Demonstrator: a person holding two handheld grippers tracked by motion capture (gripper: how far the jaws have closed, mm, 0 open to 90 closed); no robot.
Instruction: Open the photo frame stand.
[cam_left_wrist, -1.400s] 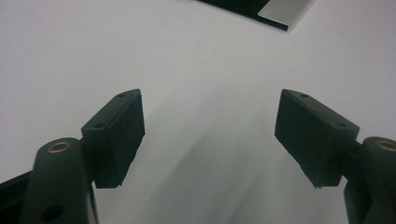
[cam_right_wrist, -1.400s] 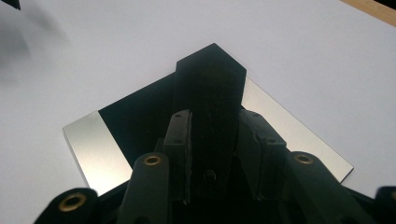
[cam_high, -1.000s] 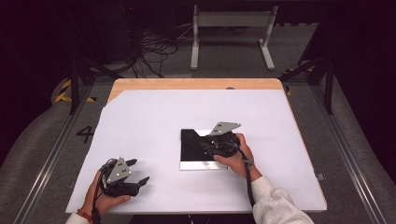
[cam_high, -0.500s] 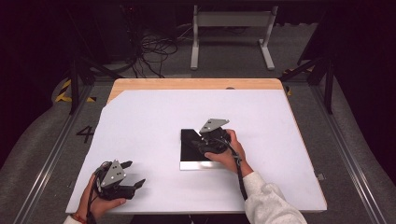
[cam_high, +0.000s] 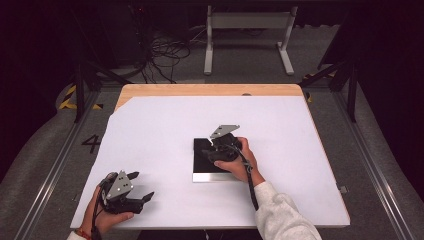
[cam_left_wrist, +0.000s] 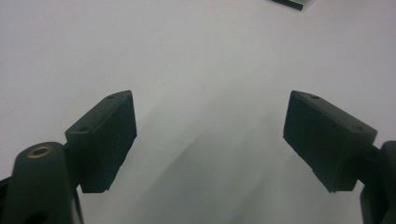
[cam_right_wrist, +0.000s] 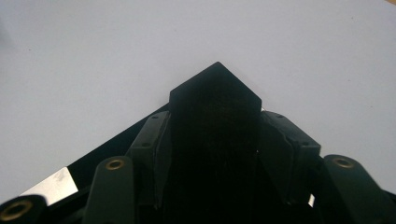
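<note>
A flat black square plate (cam_high: 205, 167) with a silvery front edge lies at the middle of the white table (cam_high: 160, 130). My right gripper (cam_high: 210, 152) hovers over it, held by a hand in a pale sleeve. In the right gripper view a black block (cam_right_wrist: 215, 93) stands between the jaws of the right gripper (cam_right_wrist: 215, 123). Those jaws have just been opening and flank the block closely without visibly pressing on it. My left gripper (cam_high: 141, 185) rests low at the table's front left. Its jaws (cam_left_wrist: 210, 135) have just been opening too and stand wide over bare white surface.
A wooden strip (cam_high: 210, 90) runs along the table's far edge. Beyond it on the dark floor are loose cables (cam_high: 165, 55) and a grey metal stand (cam_high: 247, 35). A corner of the black plate (cam_left_wrist: 294, 3) shows in the left gripper view.
The right hand and its gripper have slid a little to the left over the black plate. The left hand has barely shifted, drifting slightly toward the front edge.
</note>
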